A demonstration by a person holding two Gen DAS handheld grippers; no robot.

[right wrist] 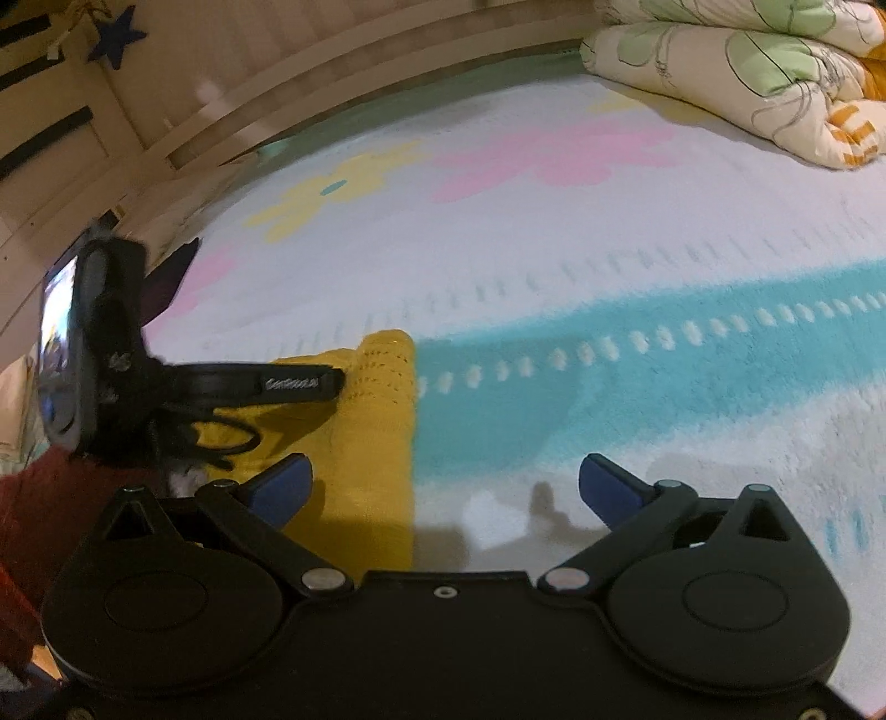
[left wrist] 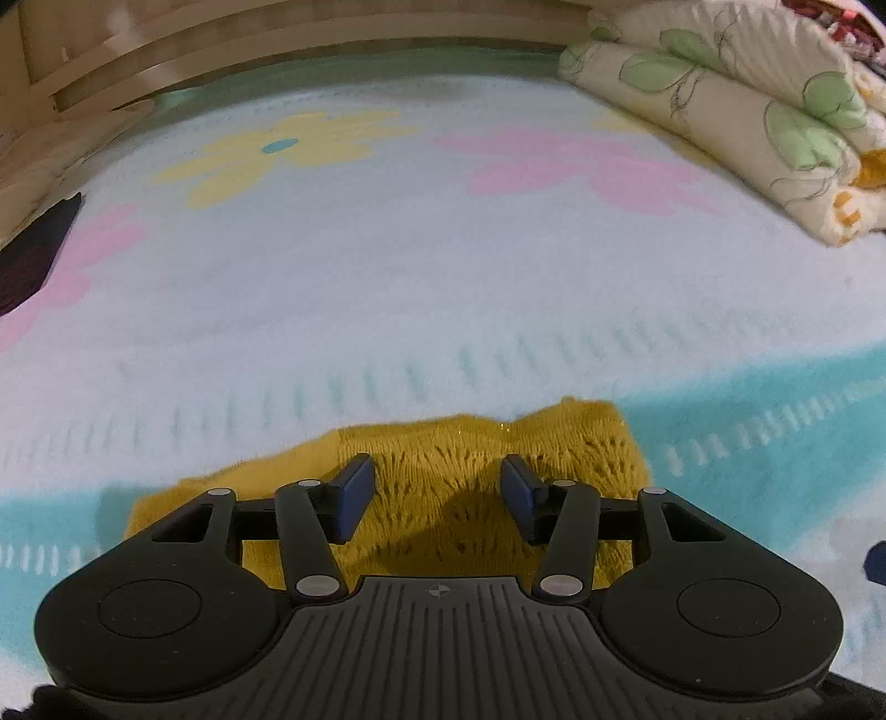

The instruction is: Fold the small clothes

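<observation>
A mustard-yellow knitted garment point(left wrist: 487, 471) lies flat on the bed blanket, folded into a rough rectangle. My left gripper point(left wrist: 437, 498) is open and empty, hovering just above the garment's middle, its blue pads point(left wrist: 354, 498) apart. In the right wrist view the same garment point(right wrist: 365, 443) lies at lower left, with the left gripper point(right wrist: 310, 382) over it from the left. My right gripper point(right wrist: 443, 493) is wide open and empty, straddling the garment's right edge, its left pad point(right wrist: 282, 487) over the yellow knit, its right pad point(right wrist: 609, 487) over the blanket.
The bed is covered by a white and turquoise blanket point(left wrist: 443, 266) with pink and yellow flowers. A rolled floral duvet point(left wrist: 747, 111) lies at the far right. A dark garment point(left wrist: 33, 249) sits at the left edge. A wooden bed frame point(left wrist: 277, 50) runs along the back.
</observation>
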